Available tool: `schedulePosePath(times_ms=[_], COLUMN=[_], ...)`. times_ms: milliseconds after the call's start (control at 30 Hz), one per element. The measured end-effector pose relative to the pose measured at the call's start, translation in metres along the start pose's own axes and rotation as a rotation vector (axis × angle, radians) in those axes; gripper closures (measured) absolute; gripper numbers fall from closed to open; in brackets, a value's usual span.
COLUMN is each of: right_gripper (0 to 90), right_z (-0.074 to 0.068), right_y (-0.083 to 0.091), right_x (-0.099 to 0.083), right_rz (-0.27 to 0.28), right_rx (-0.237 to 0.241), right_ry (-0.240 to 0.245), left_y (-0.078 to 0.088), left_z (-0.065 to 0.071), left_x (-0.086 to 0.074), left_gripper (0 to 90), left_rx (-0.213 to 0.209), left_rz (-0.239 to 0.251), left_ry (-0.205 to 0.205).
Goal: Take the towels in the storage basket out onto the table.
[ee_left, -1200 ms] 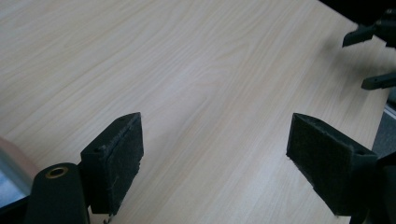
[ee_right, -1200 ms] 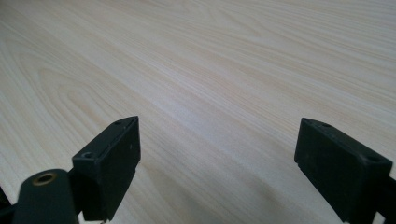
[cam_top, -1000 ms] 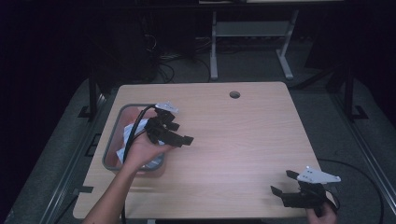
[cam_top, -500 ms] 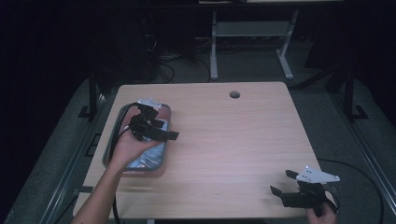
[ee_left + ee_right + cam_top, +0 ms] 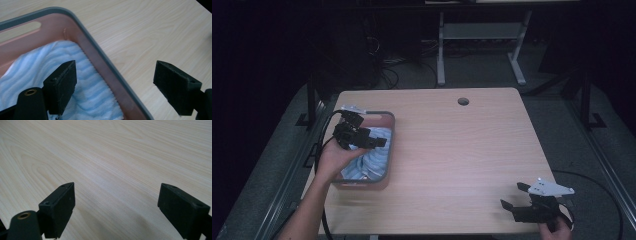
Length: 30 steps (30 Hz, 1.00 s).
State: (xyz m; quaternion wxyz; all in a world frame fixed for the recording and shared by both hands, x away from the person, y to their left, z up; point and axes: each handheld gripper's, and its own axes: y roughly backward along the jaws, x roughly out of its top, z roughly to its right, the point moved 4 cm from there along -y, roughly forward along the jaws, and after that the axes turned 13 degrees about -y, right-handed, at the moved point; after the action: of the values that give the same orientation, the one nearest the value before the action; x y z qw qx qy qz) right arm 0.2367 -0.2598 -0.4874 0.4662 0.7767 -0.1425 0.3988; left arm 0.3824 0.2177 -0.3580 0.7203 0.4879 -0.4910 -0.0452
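Observation:
A grey-rimmed tub with pink inner walls stands at the table's left side. A blue and white striped towel lies inside it. My left gripper hovers open over the tub. In the left gripper view, the left gripper straddles the tub's rim: one jaw is above the towel, the other above bare wood, and nothing is held. My right gripper rests open near the front right corner, and in its own view the right gripper has only bare tabletop between its jaws.
The wooden table has a round cable hole near its far edge. A white-framed stand and cables lie on the dark floor behind. Dark rails run along both sides of the table.
My left gripper has drifted left and slightly toward me over the tub. The towel, bunched up under the gripper a second ago, now lies in the tub. The right gripper has stayed put.

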Motion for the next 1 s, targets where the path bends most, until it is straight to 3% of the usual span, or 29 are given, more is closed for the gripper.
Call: schedulePosePath(times_ms=[267,733,1000], right_gripper=[13.7,13.7,13.7], right_z=[0.0,-0.001,-0.002], right_y=[-0.001,0.001,0.001], right_x=[0.0,0.001,0.001], right_rz=[0.0,0.011,0.011], right_rx=[0.002,0.005,0.007], right_ry=[0.005,0.01,0.013], left_y=[0.003,-0.006,-0.019], left_z=[-0.015,-0.04,-0.043], left_x=[-0.011,-0.033,-0.041], left_gripper=[18.8,18.0,18.0], left_rx=[0.039,0.09,0.097], left_rz=[-0.017,-0.073,-0.119], left_ry=[0.041,0.12,0.132])
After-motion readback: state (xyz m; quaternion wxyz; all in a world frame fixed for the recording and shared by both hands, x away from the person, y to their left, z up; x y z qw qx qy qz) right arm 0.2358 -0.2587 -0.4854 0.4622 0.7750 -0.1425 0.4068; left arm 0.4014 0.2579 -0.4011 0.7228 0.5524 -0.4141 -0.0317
